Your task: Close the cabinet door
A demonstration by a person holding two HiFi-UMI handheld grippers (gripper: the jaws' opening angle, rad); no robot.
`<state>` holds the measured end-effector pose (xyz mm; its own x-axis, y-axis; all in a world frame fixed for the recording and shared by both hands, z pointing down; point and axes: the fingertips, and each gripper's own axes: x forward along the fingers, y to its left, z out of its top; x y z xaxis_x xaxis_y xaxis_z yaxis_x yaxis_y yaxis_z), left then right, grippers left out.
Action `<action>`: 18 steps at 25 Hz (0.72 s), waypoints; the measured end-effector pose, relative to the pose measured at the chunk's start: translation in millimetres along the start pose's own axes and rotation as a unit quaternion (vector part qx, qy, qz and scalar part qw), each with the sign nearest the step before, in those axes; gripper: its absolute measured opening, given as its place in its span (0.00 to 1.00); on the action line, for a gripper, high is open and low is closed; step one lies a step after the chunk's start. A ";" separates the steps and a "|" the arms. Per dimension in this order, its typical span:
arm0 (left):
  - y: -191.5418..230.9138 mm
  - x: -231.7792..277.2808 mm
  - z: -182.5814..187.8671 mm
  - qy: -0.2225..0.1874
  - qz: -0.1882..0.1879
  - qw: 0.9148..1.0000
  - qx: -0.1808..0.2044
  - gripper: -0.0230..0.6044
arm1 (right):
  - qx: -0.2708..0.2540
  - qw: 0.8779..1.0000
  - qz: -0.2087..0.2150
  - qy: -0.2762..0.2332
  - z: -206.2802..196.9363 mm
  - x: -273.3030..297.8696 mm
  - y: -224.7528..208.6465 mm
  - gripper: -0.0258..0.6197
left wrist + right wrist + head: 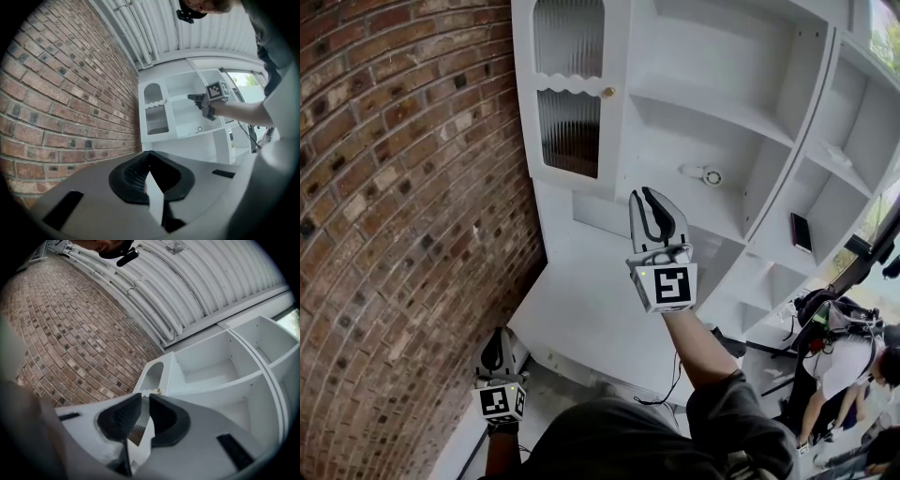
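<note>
The white cabinet door (570, 122), with ribbed glass and a small gold knob (608, 92), lies flush with the cabinet front beside the brick wall. My right gripper (652, 194) is raised in front of the open shelves, right of and below the knob, touching nothing. Its jaws stand open by a narrow slit with nothing between them (143, 397), and the door (151, 376) and knob (159, 390) show just beyond the tips. My left gripper (499, 336) hangs low near the wall, shut and empty (149, 153). From there the door (156, 115) and the right gripper (192, 97) are far ahead.
A brick wall (403, 216) runs along the left. Open white shelves (712, 112) hold a small round object (710, 175) and a dark flat item (801, 232). The cabinet's white counter (581, 300) lies below. A person (839, 366) stands at the lower right.
</note>
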<state>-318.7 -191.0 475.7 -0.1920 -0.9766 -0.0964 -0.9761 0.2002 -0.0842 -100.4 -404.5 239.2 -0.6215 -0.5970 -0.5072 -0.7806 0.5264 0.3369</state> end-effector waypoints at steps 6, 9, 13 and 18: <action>-8.5 0.6 7.1 -0.004 -0.008 1.000 0.006 0.04 | 0.013 1.000 -0.001 0.014 -8.7 -38.7 7.8 0.08; -11.0 1.0 9.8 -0.005 -0.010 1.000 0.009 0.04 | 0.017 1.000 0.002 0.021 -14.2 -53.1 12.1 0.08; -12.2 -0.1 13.1 -0.009 -0.010 1.000 0.010 0.04 | 0.027 0.999 0.000 0.030 -19.7 -70.0 15.6 0.06; -13.9 -0.7 15.8 -0.011 -0.012 1.000 0.014 0.04 | 0.037 0.999 -0.002 0.036 -25.1 -88.1 22.1 0.04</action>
<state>-303.4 -191.8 461.3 -0.1658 -0.9793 -0.1162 -0.9773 0.1789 -0.1138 -64.6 -355.5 311.2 -0.6240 -0.6400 -0.4483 -0.7775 0.5659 0.2743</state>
